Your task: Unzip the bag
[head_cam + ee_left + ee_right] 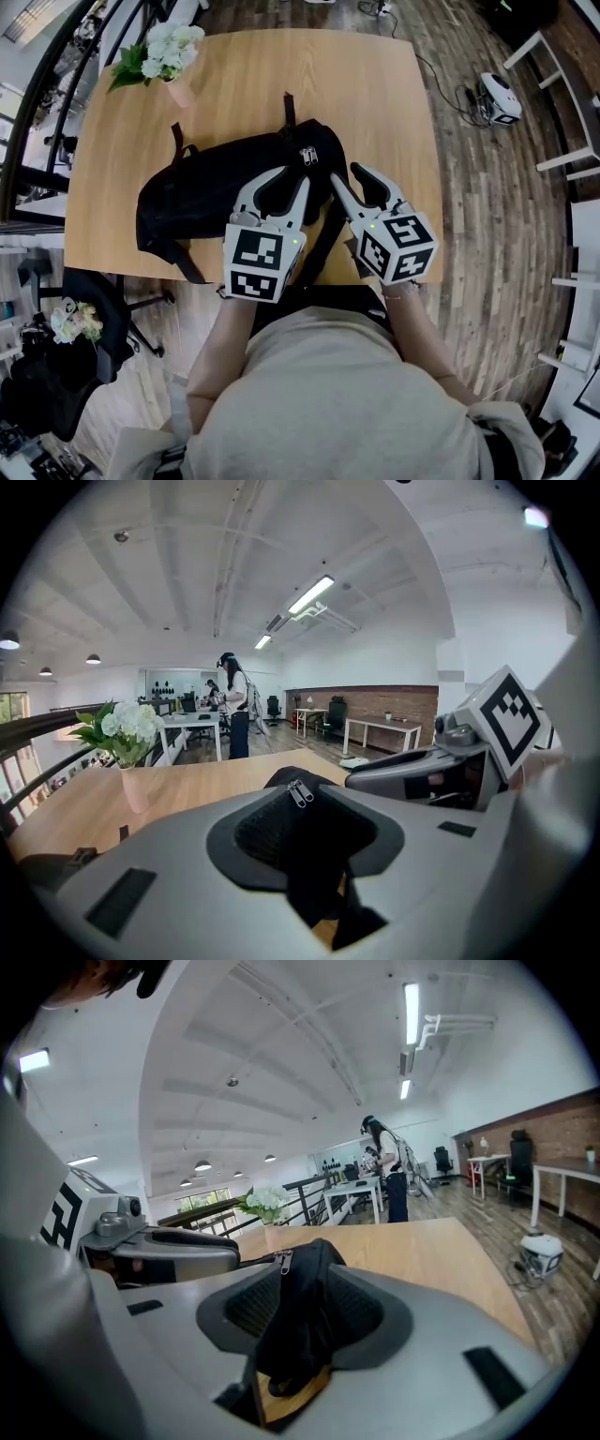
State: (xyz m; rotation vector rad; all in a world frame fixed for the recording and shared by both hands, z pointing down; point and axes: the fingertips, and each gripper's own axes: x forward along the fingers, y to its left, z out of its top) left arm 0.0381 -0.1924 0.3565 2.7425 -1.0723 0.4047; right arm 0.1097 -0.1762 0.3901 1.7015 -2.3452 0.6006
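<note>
1. a black bag lies flat on the wooden surface, its long side running left to right, nearer the near edge than the far one.
2. two metal zip pulls sit together on top of the bag's right end, side by side.
3. the left tool is over the bag's right part, just near of the zip pulls, pointing to the far side.
4. in the left gripper view its jaws stand apart. black bag cloth shows in the gap, and the pulls show just past the tips. the pads do not seem to press on anything.
5. the right tool is just right of the left one, at the bag's right end. the two are close but not touching.
6. in the right gripper view its jaws are also wide apart. the bag's end rises in the gap, with a patch of bare wood below it. no firm grip shows.
7. a strap hangs off the near edge at the left. another runs toward the near edge between the two tools.
8. white flowers in a pale vase stand at the far left corner, well apart from the bag.
9. a person stands far off in the room by some desks.
</note>
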